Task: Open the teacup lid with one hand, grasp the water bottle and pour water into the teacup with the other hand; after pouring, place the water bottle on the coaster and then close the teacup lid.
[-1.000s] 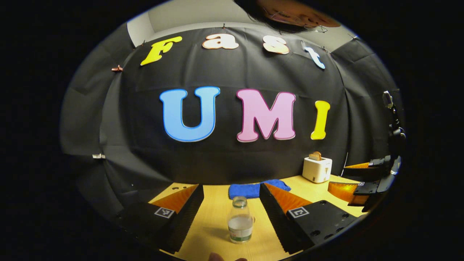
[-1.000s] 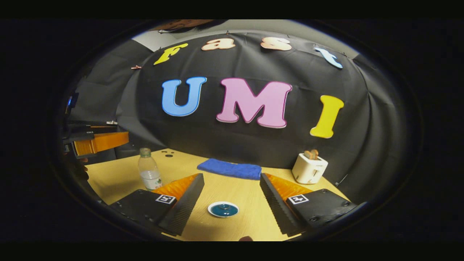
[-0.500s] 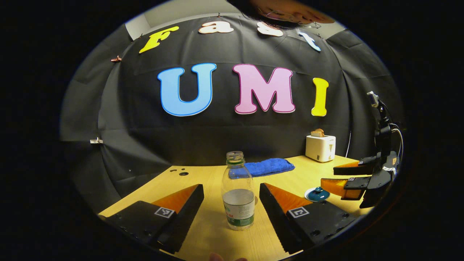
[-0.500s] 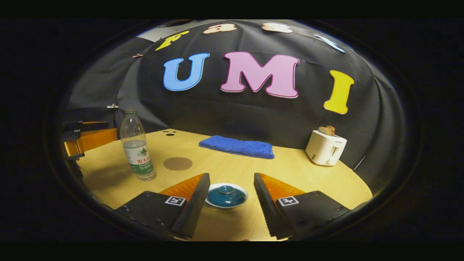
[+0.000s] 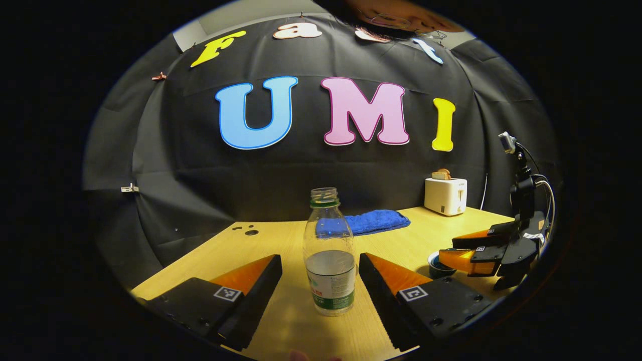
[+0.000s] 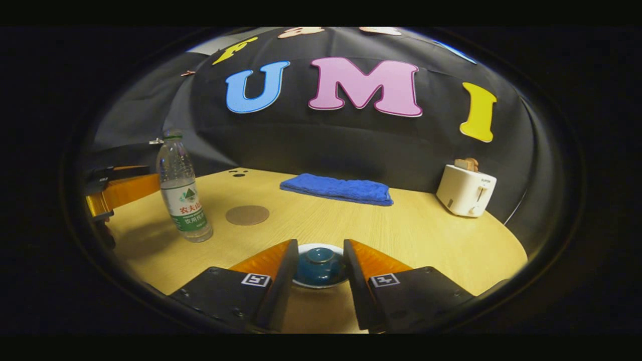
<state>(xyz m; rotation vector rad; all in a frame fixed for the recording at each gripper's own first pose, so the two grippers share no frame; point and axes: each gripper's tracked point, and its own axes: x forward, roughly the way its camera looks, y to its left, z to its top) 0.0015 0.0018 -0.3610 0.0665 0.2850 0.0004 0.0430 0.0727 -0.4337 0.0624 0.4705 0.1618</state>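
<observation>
- Left gripper (image 5: 320, 281) stood wide open, one finger on each side of the water bottle (image 5: 328, 260); clear gaps on both sides, no contact.
- Bottle stood upright on the wooden table (image 5: 281, 240), uncapped, roughly a third full of water.
- In the right gripper view the same bottle (image 6: 181, 193) stood at the left side of the table (image 6: 426, 230), with the left gripper (image 6: 118, 193) just behind it.
- Round brown coaster (image 6: 247, 214) lay flat just to the right of the bottle, bare.
- Right gripper (image 6: 318, 268) was narrowed around the teacup lid (image 6: 319, 260); fingers sat close beside the lid's dome. Could not tell whether they touched it.
- Lid sat on the teacup; from the left gripper view the teacup (image 5: 439, 265) was partly hidden behind the right gripper (image 5: 476, 253).
- Blue cloth (image 6: 337, 189) lay folded at the back of the table; white toaster (image 6: 466, 189) with bread in it stood at the far right.
</observation>
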